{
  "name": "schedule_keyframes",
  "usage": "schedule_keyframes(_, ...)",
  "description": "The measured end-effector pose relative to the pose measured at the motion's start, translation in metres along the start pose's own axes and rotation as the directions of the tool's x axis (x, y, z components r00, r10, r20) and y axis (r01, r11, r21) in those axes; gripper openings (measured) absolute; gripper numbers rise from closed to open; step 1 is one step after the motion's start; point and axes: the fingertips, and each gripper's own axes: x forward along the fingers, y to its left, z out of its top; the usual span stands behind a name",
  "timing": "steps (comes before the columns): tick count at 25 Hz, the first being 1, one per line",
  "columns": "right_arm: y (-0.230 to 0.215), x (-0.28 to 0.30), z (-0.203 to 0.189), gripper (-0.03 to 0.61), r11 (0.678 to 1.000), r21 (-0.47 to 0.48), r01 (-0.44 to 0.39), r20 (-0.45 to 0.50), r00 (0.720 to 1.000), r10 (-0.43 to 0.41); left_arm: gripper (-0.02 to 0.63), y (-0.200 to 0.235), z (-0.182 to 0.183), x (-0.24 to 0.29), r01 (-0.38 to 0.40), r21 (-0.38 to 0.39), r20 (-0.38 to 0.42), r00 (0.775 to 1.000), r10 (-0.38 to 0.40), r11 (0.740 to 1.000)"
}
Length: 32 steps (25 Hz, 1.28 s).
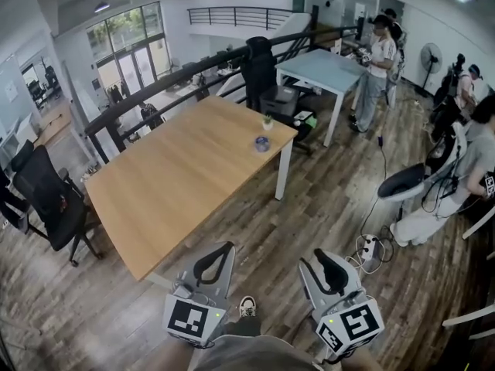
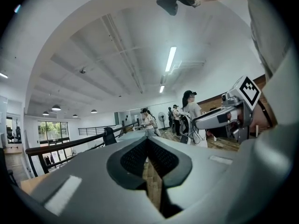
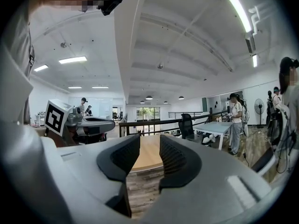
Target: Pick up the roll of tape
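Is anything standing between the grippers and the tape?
Nothing visible. The tape lies near the table's far right corner. The left gripper and right gripper are off the near edge, over the floor, with only bare tabletop between. A small plant stands just beyond the tape, out of the path.

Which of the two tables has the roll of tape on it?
The nearer, wooden table: the roll of tape lies near its far right corner, beside a small plant. The pale table stands farther back.
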Motion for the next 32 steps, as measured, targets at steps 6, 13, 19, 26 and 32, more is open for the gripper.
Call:
schedule_keyframes(6,-0.018,0.068,0.013,0.114,1.000,-0.011,0.008,-0.031,0.999,-0.008,0.002,0.056,-0.001,0.051,0.019,-0.021,0.005,1.000,-0.018,1.000)
schedule_keyframes(13,-0.039,0.147,0.023,0.114,1.000,-0.015,0.012,-0.040,0.999,-0.012,0.002,0.118,-0.007,0.101,0.005,-0.032,0.006,1.000,-0.005,0.999)
schedule_keyframes(19,-0.053,0.185,0.030,0.114,1.000,-0.010,0.025,-0.026,0.999,-0.025,0.002,0.145,-0.010,0.125,0.003,-0.027,0.010,1.000,-0.003,1.000)
schedule_keyframes(26,-0.091,0.225,0.028,0.114,0.999,-0.020,0.032,-0.018,0.999,-0.033,0.001,0.162,-0.012,0.167,0.012,-0.006,0.017,1.000,-0.012,1.000)
schedule_keyframes(32,-0.140,0.266,0.027,0.114,1.000,0.006,0.029,0.024,0.999,-0.029,0.002,0.171,-0.016,0.220,0.004,0.058,0.027,1.000,-0.005,0.998)
